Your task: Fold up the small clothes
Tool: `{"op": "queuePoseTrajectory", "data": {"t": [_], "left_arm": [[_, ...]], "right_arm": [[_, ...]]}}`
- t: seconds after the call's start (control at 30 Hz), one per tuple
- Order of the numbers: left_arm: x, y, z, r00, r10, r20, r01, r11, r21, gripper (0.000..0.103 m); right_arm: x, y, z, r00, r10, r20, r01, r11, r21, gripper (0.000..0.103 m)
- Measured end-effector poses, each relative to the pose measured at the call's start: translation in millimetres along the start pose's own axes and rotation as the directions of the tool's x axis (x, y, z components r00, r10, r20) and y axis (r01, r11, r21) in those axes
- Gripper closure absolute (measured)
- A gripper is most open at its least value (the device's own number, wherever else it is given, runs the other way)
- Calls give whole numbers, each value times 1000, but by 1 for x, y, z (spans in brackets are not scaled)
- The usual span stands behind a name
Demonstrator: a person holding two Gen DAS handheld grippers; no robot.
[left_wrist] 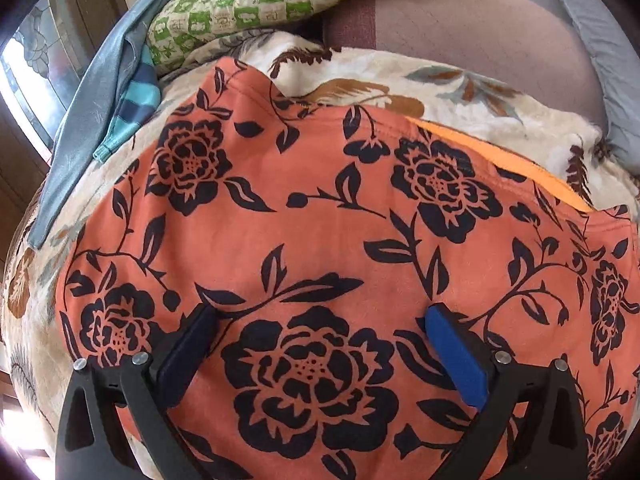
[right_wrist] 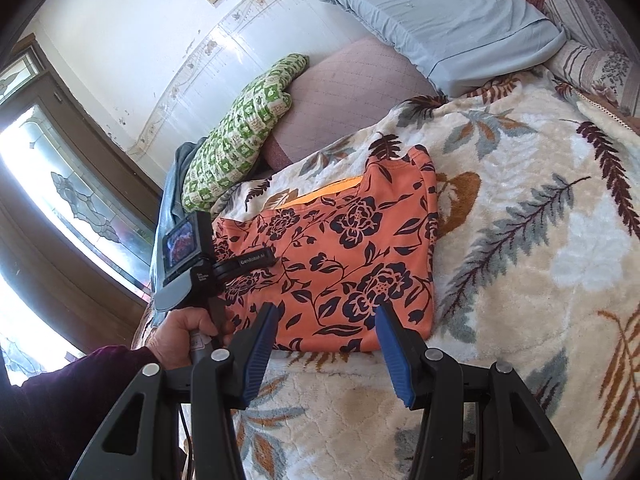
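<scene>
Hovering between folds | orange floral garment (right_wrist: 352, 256) lies partly folded, flat on leaf-print blanket (right_wrist: 520, 240) | left gripper (left_wrist: 320, 344) wide, empty, above cloth | right gripper (right_wrist: 326, 344) half-spread, empty, at near hem | next: pinch an edge, fold across.

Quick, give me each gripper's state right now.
Left gripper: fingers open, held over the orange floral garment, gripping nothing.
Right gripper: fingers open, empty, at the garment's near edge.
</scene>
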State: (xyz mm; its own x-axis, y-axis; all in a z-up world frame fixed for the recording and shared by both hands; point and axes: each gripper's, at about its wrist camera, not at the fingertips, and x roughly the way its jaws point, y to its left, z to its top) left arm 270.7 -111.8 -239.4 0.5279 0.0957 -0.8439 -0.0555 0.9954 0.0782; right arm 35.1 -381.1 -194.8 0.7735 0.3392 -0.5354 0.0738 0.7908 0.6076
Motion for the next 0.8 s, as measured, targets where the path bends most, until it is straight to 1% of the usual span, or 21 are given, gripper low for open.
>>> {"op": "queuePoseTrajectory", "data": {"t": [0.1, 0.2, 0.3, 0.43, 0.57, 0.7, 0.8], "left_arm": [[-1, 1, 1, 1000, -3, -1, 3, 1000, -13, 0], [-6, 6, 0, 999, -41, -9, 41, 999, -12, 0], [-18, 20, -4, 996, -89, 15, 89, 996, -22, 0], [-27, 47, -7, 993, -111, 37, 113, 991, -73, 0], [-37, 78, -14, 988, -147, 41, 150, 982, -115, 0], [-43, 111, -27, 989, -140, 38, 144, 978, -148, 0], [-41, 131, -37, 994, -108, 26, 111, 980, -165, 0]], "right_arm": [[-1, -8, -1, 1000, 5, -3, -5, 999, 41, 48], [6, -9, -1, 1000, 21, -12, -20, 997, 75, 48], [20, 2, -4, 999, -1, -33, 2, 999, 41, 48], [33, 18, -8, 998, -49, -35, 48, 999, -24, 48], [55, 25, -4, 998, -38, -52, 38, 999, 7, 48], [78, 39, -5, 996, -26, -87, 27, 1000, 7, 48], [90, 45, -5, 995, -8, -98, 9, 1000, 12, 48]]}}
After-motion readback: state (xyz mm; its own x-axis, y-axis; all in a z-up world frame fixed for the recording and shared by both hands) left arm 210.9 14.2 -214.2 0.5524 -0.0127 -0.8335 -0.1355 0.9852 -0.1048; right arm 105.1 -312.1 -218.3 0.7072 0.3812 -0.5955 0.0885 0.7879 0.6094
